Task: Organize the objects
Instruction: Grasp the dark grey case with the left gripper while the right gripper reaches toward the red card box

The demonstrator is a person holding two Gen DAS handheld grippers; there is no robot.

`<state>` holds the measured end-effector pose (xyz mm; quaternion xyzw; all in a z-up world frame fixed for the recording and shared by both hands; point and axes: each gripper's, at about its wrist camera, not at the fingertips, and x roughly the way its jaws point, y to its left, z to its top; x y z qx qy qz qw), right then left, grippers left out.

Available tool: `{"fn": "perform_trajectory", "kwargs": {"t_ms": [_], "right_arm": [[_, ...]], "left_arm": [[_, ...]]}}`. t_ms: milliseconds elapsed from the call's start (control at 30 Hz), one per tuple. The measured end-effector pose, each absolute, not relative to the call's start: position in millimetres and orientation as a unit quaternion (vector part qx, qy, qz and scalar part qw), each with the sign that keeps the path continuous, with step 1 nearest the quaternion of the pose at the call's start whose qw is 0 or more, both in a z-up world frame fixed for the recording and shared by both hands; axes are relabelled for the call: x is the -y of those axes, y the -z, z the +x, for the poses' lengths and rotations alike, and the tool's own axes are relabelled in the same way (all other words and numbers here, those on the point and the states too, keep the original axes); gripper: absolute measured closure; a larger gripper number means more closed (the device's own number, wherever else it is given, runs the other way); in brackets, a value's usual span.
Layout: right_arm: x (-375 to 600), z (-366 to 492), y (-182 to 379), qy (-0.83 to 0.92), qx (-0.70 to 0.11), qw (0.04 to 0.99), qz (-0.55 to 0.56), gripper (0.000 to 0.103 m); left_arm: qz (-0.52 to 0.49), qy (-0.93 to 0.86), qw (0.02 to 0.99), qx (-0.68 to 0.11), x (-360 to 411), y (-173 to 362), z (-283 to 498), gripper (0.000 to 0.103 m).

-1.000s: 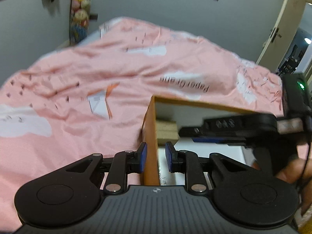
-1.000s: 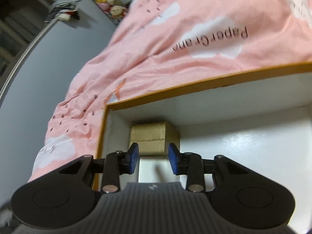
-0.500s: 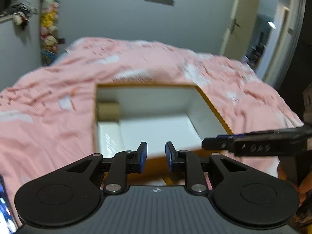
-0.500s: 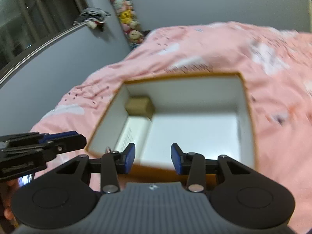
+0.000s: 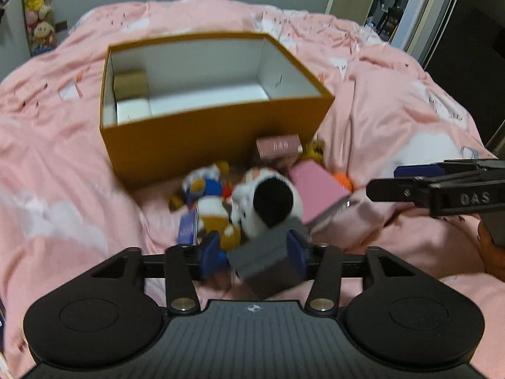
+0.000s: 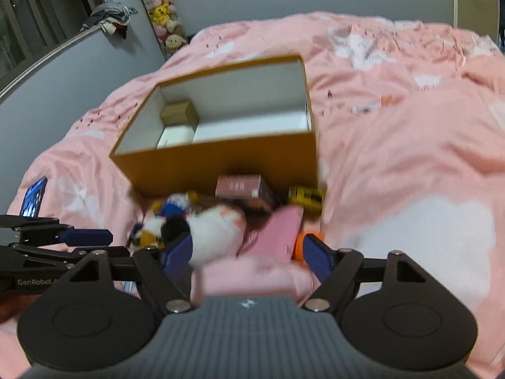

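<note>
An orange box (image 5: 214, 132) (image 6: 221, 164) with a white inside stands open on the pink bed. It holds a tan box (image 5: 131, 83) (image 6: 178, 112) and a white box (image 5: 132, 110) at its left end. In front lies a pile: a white plush with a black patch (image 5: 268, 202) (image 6: 217, 230), a duck plush (image 5: 205, 195), a pink box (image 5: 315, 189) (image 6: 281, 233), a maroon box (image 5: 277, 145) and a grey box (image 5: 268, 262). My left gripper (image 5: 252, 252) is opening, with the grey box between its fingers and a gap at the left pad. My right gripper (image 6: 247, 255) is opening over a duvet fold, holding nothing.
A yellow item (image 6: 306, 197) and an orange item (image 5: 342, 180) lie at the pile's right edge. A lit phone (image 6: 33, 197) rests on the duvet at the left. Plush toys (image 6: 161, 6) hang on the far wall. A doorway (image 5: 388, 3) opens at the back right.
Both grippers drew back from the orange box and tipped down over the pile in front of it. Both sets of jaws went from nearly shut to wide. The grey box now sits between the left fingers.
</note>
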<state>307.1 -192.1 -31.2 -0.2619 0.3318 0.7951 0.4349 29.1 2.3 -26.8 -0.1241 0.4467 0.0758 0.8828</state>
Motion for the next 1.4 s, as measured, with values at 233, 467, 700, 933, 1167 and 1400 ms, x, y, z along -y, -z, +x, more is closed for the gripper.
{"fn": "perform_trajectory", "kwargs": {"t_ms": [233,467,700,933,1167,1400], "right_arm": [[189.5,311.0,56.3,-0.771,-0.383,0.416,-0.293,0.008],[192.9,295.9,64.8,-0.77,-0.373,0.399,-0.331,0.005],[193.7,302.1,59.2,-0.766,-0.367,0.428,-0.31,0.009],[188.4,312.9,57.2,-0.761,-0.376,0.45,-0.277,0.012],[186.8,322.6,51.8,-0.759,-0.395,0.455,-0.248,0.015],[173.8,334.4,24.5,-0.767,-0.391,0.463,-0.209,0.017]], "left_arm": [[-0.128,-0.073,0.852,-0.502,2.4,55.0,36.2,0.034],[-0.148,-0.056,0.851,-0.5,0.0,68.5,41.1,0.034],[-0.134,-0.039,0.862,-0.487,5.8,72.3,52.1,0.027],[-0.198,-0.007,0.858,-0.475,-6.1,86.4,68.9,0.024],[-0.164,-0.011,0.876,-0.454,6.4,77.2,69.9,0.04],[-0.155,-0.004,0.897,-0.413,3.5,46.8,51.3,0.057]]}}
